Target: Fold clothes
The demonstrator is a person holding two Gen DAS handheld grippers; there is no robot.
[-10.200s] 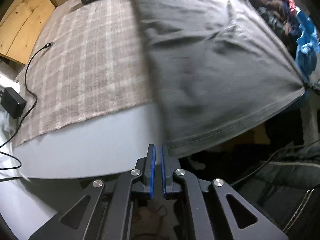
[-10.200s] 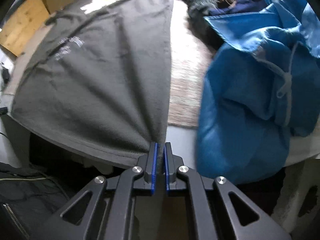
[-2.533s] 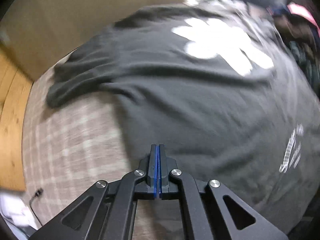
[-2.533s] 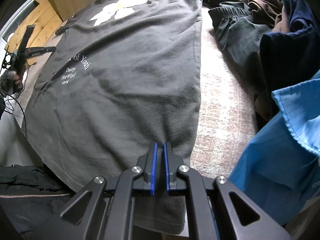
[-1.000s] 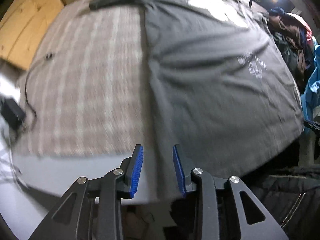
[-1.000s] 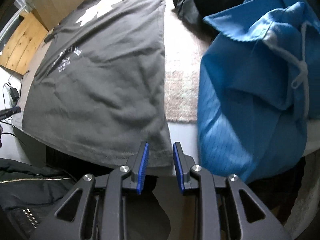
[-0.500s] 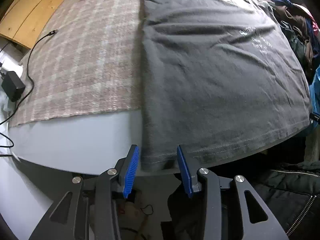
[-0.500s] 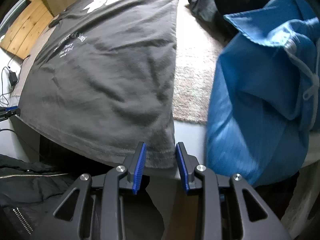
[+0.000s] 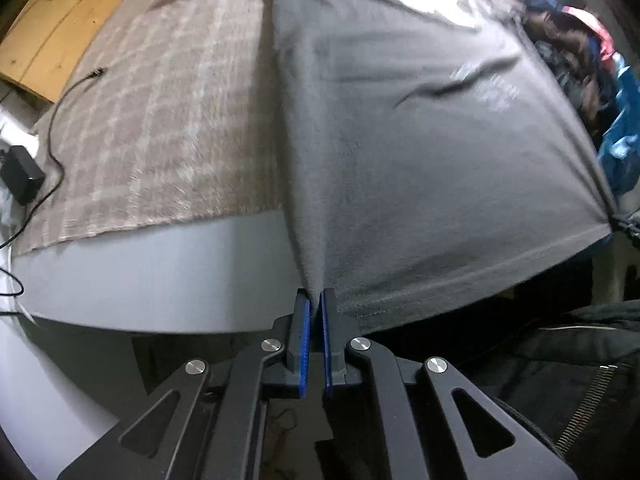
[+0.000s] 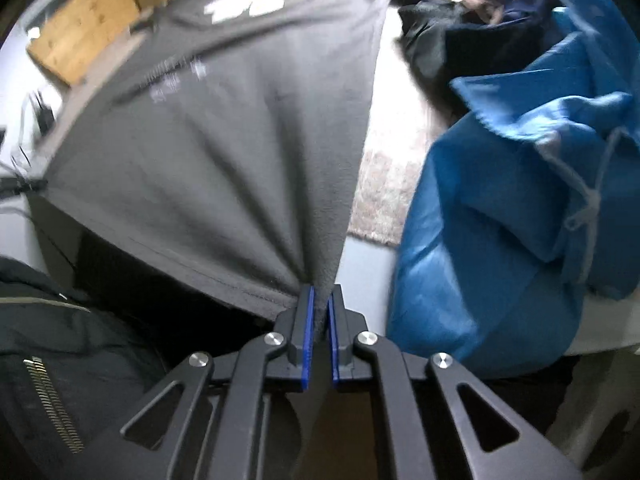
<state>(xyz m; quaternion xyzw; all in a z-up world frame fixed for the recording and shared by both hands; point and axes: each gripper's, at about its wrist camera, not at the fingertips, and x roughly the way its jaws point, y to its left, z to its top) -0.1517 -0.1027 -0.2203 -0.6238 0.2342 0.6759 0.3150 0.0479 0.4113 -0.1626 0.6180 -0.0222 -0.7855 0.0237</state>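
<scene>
A dark grey T-shirt (image 9: 400,152) with white print lies spread on a plaid blanket (image 9: 160,120), its hem hanging over the near edge of the table. My left gripper (image 9: 315,308) is shut on the shirt's left hem corner, and the cloth is pulled taut into folds toward it. In the right wrist view the same T-shirt (image 10: 240,128) fans out from my right gripper (image 10: 319,304), which is shut on the right hem corner. The hem edge stretches between both corners.
A blue garment (image 10: 520,200) is heaped right of the shirt, with dark clothes (image 10: 440,40) behind it. A black charger and cable (image 9: 24,180) lie at the blanket's left edge. A black zipped jacket (image 10: 48,360) is below the table edge. Wooden boards (image 9: 52,28) stand far left.
Both grippers were open around the hem corners half a second ago; now both have shut on the cloth and drawn it taut toward me.
</scene>
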